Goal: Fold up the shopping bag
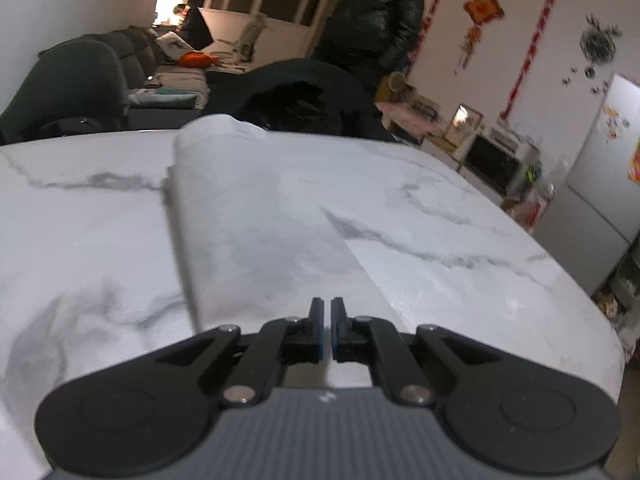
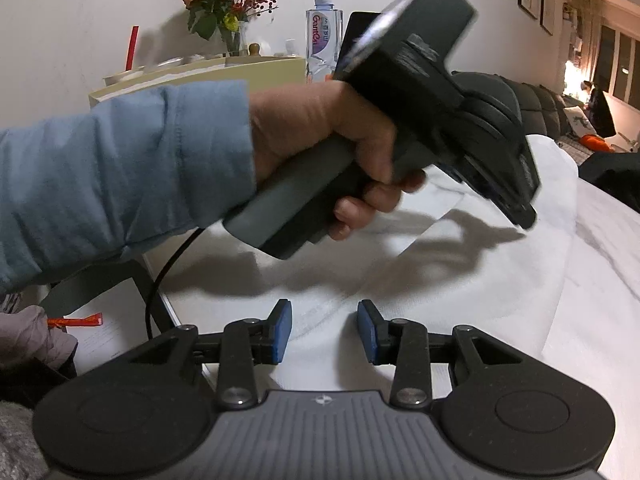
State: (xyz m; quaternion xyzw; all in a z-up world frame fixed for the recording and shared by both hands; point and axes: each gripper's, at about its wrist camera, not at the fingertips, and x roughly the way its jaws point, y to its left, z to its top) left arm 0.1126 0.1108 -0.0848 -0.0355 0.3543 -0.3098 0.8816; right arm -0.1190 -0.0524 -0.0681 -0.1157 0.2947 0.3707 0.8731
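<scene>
Bag (image 1: 256, 216) looks light and floppy, so pinch its near edge with your wide-open right gripper (image 2: 325, 330); your left gripper (image 1: 326, 330) is nearly closed on nothing.

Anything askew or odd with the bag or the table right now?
Nothing is spilled or damaged. The white shopping bag lies as a folded strip on the marble table, its far end humped up rather than flat. The left hand-held gripper is nearly shut above it; the right hand-held gripper is open.
</scene>
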